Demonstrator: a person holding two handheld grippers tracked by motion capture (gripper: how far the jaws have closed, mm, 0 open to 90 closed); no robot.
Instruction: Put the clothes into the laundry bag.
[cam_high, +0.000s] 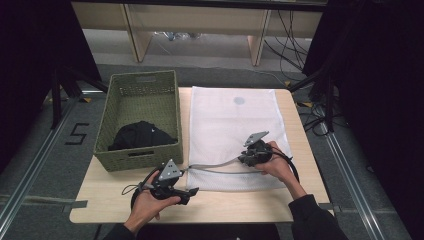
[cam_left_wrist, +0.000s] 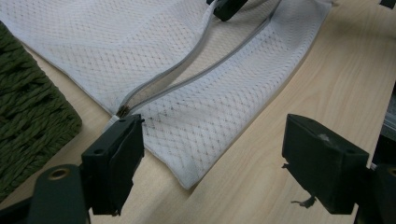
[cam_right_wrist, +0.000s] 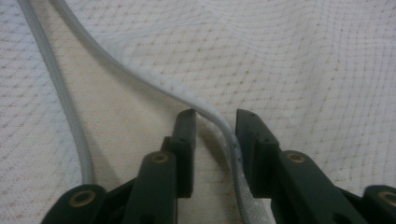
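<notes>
Mesh laundry bag (cam_high: 234, 125): white netting, lying flat on the wooden worktop (cam_high: 295, 200). This is the landmark for the entries below. Its grey zipper (cam_left_wrist: 187, 63) runs along the near end and is partly undone, the two edges gaping apart from the slider (cam_left_wrist: 123, 110) at the bag's near left corner.

Left hand-held gripper (cam_high: 192, 190): held in the person's left hand (cam_high: 150, 202), just off the bag's near left corner. Jaws released and standing wide apart; in the left gripper view one jaw tip sits just beside the slider, the other over bare worktop beyond the bag's near edge. It grasps nothing.

Right hand-held gripper (cam_high: 243, 159): held in the person's right hand (cam_high: 278, 165), over the bag's near right part. In the right gripper view the jaws straddle the raised upper zipper edge (cam_right_wrist: 219, 123), which passes between them; a gap remains on the left jaw's side, so the jaws are not clenched on it.

Woven basket (cam_high: 141, 90): green, rectangular, just beside the bag's left edge.

Dark garment (cam_high: 142, 136): black cloth, bundled inside the basket at its near end.
</notes>
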